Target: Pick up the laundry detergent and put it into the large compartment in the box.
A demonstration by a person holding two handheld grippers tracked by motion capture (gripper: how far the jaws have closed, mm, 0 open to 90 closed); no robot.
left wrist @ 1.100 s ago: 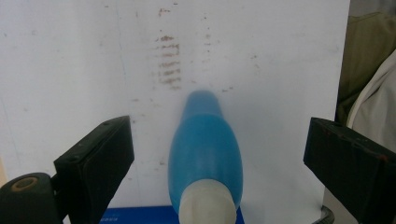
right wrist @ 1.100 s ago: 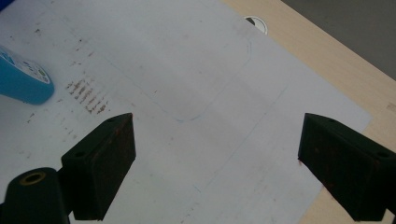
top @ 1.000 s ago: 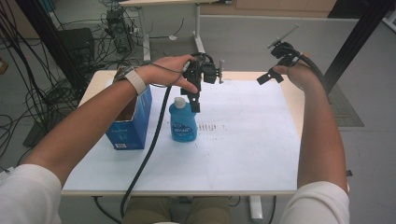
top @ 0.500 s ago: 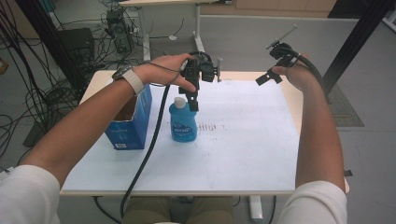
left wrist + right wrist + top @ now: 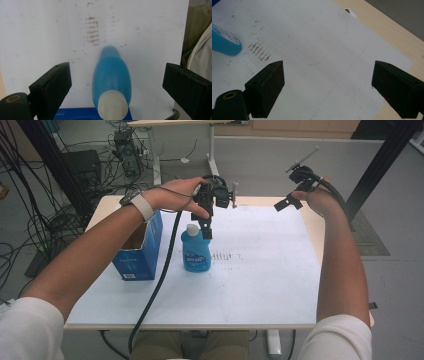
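A blue bottle (image 5: 196, 251) with a white cap (image 5: 192, 228) stands upright left of the table's middle. My left gripper (image 5: 204, 226) hangs just above and behind the cap, pointing down. In the left gripper view the bottle (image 5: 111, 75) sits between the two wide-apart jaws, cap (image 5: 112, 106) nearest the camera; the left gripper (image 5: 116, 76) is open and touches nothing. My right gripper (image 5: 291, 192) is held in the air over the table's far right corner. The right gripper (image 5: 327, 82) is open over bare white sheet, with the bottle's base (image 5: 224, 41) at the far left.
An open blue cardboard box (image 5: 137, 251) stands just left of the bottle; its rim (image 5: 75, 115) shows at the bottom of the left gripper view. A white sheet (image 5: 260, 270) with brown smudges covers the wooden table (image 5: 312, 222). A black cable (image 5: 160, 280) trails towards the front edge.
My left gripper has come down a little and nearer to the bottle's cap. The right gripper and the bottle have stayed about where they were.
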